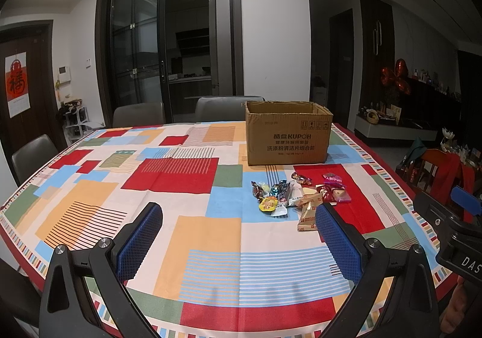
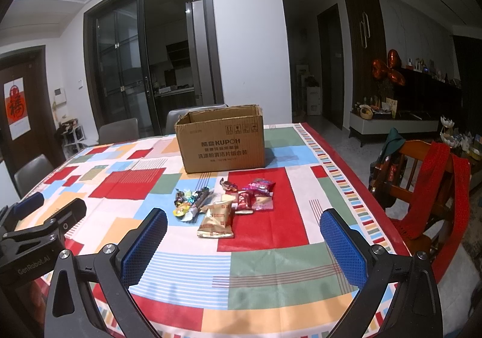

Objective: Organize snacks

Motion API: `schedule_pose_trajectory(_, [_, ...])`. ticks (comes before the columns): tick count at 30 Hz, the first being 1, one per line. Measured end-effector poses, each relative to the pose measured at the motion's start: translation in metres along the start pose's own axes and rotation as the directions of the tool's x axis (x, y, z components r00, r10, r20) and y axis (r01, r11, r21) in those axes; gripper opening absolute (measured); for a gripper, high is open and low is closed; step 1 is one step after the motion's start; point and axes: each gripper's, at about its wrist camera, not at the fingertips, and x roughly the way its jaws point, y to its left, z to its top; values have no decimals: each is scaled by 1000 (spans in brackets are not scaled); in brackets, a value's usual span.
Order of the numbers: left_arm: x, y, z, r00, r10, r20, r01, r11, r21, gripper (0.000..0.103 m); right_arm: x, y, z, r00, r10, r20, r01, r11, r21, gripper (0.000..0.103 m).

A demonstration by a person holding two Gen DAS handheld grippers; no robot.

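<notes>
Right wrist view takes in the whole job: my desk (image 2: 271, 302), under a bright patchwork cloth, carries an open cardboard box (image 2: 221, 142) at its far side and a loose heap of snacks (image 2: 224, 202) just in front of it. I judge the box stands there with its flaps gone and its mouth up so the packets can be dropped straight in; nothing sits between it and the heap.

My right tool (image 2: 244, 244) hangs above the near part of the desk, spread wide and holding nothing, aimed at the heap, which is well short of the blue pads. My left tool (image 1: 238, 241) is likewise spread and empty, held to the left of the snacks; from its view they lie ahead and to the right. I keep both back and apart, I think, so that either one can go in without fouling the other.

As for the snacks, the biggest are two pale tan pillow packs (image 2: 217, 219) nearest me, one lying partly over the other. Behind them sit red and pink wrapped packets (image 2: 256, 195), some overlapping. To the left lies a cluster of small twisted foil sweets (image 2: 189, 198) and a little yellow cup (image 2: 178, 212), touching one another.

None is in the box yet, as far as I can see.
</notes>
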Motion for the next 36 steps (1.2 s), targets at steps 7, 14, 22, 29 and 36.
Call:
schedule_pose_trajectory(7, [0, 0, 0, 1000, -1, -2, 1, 1000, 0, 103, 0, 0, 0, 1000, -2, 1, 2, 1000, 1, 103])
schedule_pose_trajectory(14, [0, 0, 0, 1000, 0, -2, 0, 1000, 0, 103, -3, 0, 3, 1000, -2, 3, 2, 1000, -2, 103])
schedule_pose_trajectory(22, [0, 0, 0, 1000, 0, -1, 0, 1000, 0, 103, -3, 0, 2, 1000, -2, 4, 2, 1000, -1, 103])
schedule_pose_trajectory(29, [3, -1, -1, 1000, 2, -8, -2, 1000, 2, 103, -4, 0, 5, 1000, -2, 1, 2, 1000, -1, 103])
schedule_pose_trajectory(36, [14, 1, 0, 999, 19, -26, -19, 1000, 1, 103, 13, 1, 7, 999, 12, -33, -12, 1000, 3, 103])
